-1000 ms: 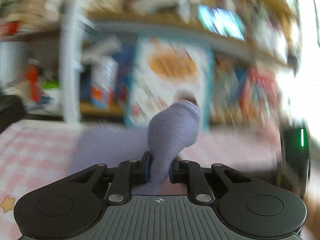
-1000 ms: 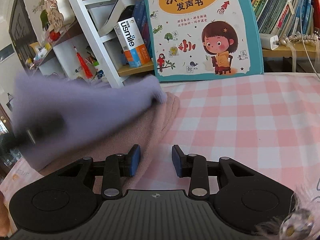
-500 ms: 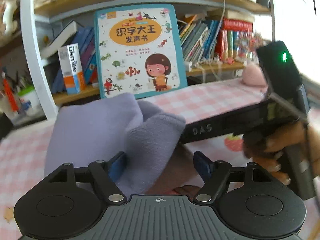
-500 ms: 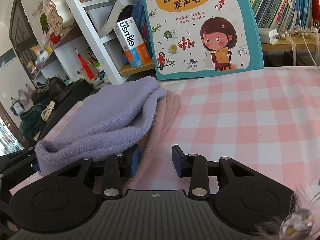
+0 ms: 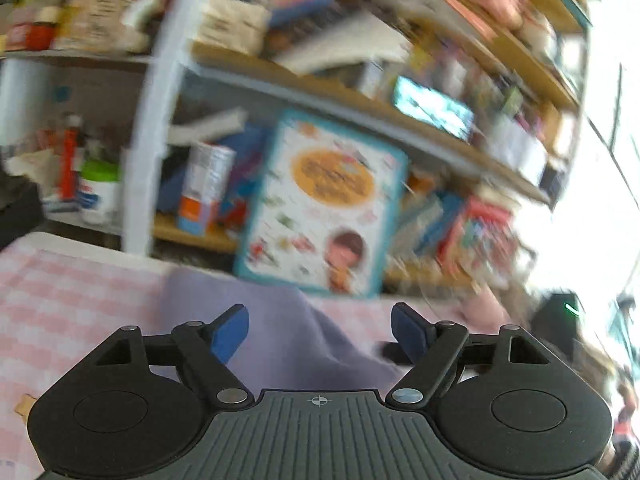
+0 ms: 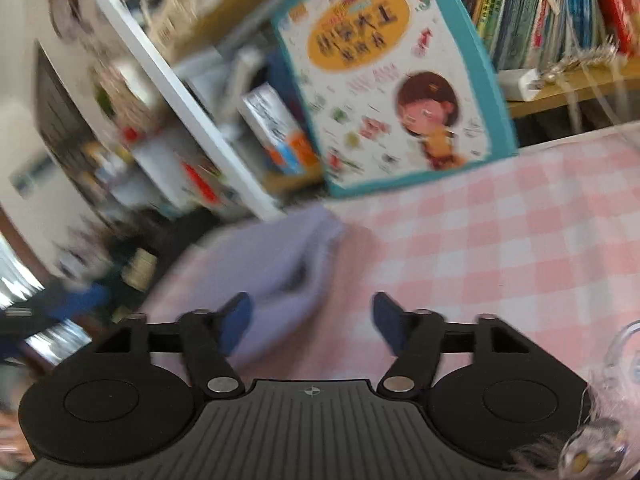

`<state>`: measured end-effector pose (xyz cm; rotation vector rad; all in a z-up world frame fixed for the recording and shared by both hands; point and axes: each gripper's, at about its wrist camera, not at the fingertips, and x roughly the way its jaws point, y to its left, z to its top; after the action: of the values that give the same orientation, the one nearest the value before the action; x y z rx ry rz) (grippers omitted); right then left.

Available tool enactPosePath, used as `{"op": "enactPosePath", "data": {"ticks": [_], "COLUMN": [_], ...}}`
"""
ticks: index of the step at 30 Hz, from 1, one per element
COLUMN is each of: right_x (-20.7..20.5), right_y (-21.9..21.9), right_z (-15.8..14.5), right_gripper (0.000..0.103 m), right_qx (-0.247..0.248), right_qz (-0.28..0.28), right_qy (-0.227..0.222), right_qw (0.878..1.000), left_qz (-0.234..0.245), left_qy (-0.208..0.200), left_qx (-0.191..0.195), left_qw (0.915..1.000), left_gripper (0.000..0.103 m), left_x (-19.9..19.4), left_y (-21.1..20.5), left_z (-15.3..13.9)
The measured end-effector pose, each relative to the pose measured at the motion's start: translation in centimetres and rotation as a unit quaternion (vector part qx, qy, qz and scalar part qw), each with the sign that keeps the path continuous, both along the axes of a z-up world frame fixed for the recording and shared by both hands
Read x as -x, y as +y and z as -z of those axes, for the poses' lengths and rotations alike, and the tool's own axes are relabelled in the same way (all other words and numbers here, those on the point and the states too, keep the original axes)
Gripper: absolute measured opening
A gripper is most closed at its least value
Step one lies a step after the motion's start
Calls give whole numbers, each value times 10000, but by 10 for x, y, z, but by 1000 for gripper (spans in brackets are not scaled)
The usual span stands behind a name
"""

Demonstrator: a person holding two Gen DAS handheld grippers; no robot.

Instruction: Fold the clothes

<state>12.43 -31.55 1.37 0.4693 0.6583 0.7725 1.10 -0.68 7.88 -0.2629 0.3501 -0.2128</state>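
From my left wrist camera, my left gripper [image 5: 320, 330] has its jaws wide apart and grips nothing. The lavender cloth [image 5: 288, 332] lies on the pink checked tablecloth [image 5: 72, 300], just beyond the blue pads [image 5: 228, 332] and partly between them, but no pad presses on it. Far behind stands a children's book [image 5: 320, 204] with a teal border, leaning against the shelf [image 5: 360, 108]. At the far right I see a black device with a green light [image 5: 560, 328]. The whole picture is blurred.

From my right wrist camera, my right gripper [image 6: 310, 322] has its jaws opening, and they hold nothing. The lavender cloth [image 6: 276, 264] lies folded on the checked tablecloth [image 6: 500, 248], to the left, near my left pad [image 6: 236, 322]; I cannot tell if it touches it. Under the cloth there seems to be a pinkish layer [image 6: 352, 264], but it is too blurred to be sure. The same book [image 6: 392, 76] stands far, tilted in the picture, beside a white and orange box [image 6: 280, 132]. At the far left the blue tips of my other gripper [image 6: 86, 294] show, blurred
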Motion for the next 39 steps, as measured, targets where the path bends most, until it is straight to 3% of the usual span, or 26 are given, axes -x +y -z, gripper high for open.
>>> {"op": "enactPosePath", "data": {"ticks": [1, 2, 3, 8, 11, 16, 20, 21, 25, 27, 29, 31, 33, 35, 39], "right_x": [1, 0, 0, -1, 1, 3, 9, 12, 29, 34, 26, 7, -4, -7, -3], "right_y": [-2, -1, 2, 28, 42, 56, 59, 57, 55, 55, 53, 49, 37, 32, 28], "right_z": [-2, -2, -2, 10, 16, 16, 13, 10, -9, -13, -5, 16, 35, 32, 25], "right_gripper": [76, 81, 83, 84, 83, 76, 40, 25, 19, 19, 19, 20, 20, 29, 48], "right_qx": [-282, -496, -659, -645, -479, -125, 141, 97, 26, 82, 185, 351, -93, -179, -210], "right_qz": [-142, -328, -506, -819, -761, -359, -285, -381, -718, -840, -752, -505, -496, -504, -422], "right_qy": [50, 142, 262, 822, 1016, 855, 528, 383, -647, -940, -604, 444, 967, 1057, 790], "right_qw": [9995, 9981, 9962, 9911, 9908, 9956, 9981, 9985, 9953, 9920, 9952, 9971, 9940, 9930, 9958], "left_qz": [-104, -170, -236, -165, -158, -117, -113, -111, -141, -148, -156, -166, -197, -276, -462], "left_qy": [30, 108, 187, 710, 731, 739, 743, 742, 705, 707, 717, 721, 700, 655, 523], "left_qx": [-35, -104, -172, -563, -1101, -1730, -1632, -1583, -1299, -1276, -1293, -1303, -1293, -1257, -1134], "left_qw": [9999, 9997, 9994, 9958, 9911, 9821, 9837, 9845, 9889, 9892, 9889, 9887, 9889, 9895, 9911], "left_gripper": [66, 47, 39, 39, 39, 43, 46, 47, 49, 52, 53, 53, 53, 53, 53], "left_x": [-3, -7, -11, -22, -21, -18, -16, -16, -16, -16, -16, -15, -13, -10, -3], "left_y": [5, 7, 10, 1, -14, -28, -25, -24, -17, -15, -14, -12, -10, -6, 7], "left_z": [3, 8, 13, 46, 58, 60, 59, 59, 57, 56, 56, 56, 54, 52, 47]}}
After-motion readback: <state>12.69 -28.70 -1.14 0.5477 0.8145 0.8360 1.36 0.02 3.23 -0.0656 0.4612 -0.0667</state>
